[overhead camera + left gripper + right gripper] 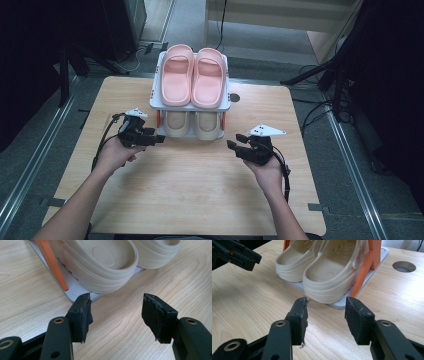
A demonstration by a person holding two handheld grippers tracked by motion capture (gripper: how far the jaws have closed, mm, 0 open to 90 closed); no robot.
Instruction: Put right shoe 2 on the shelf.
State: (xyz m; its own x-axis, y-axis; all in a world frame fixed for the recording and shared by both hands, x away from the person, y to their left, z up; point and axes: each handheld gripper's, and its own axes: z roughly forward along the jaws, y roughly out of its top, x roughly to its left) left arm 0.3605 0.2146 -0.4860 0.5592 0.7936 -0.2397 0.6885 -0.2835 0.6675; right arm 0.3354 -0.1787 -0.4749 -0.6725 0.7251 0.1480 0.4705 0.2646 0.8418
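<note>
Now I count two pink slippers (192,80) above two beige clogs (192,124) on one rack (155,102). My left claw (116,315) and right claw (325,320) gape wide, both empty, over the worktop (200,190).

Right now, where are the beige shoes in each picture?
High view: the beige shoes sit on the lower shelf of the rack, under the pink slippers, between the two grippers.
Left gripper view: at the top, beyond the open jaws, heels toward the camera.
Right gripper view: top centre, just past the jaws.
Shared landmark: the orange rack post beside the shoes.
</note>
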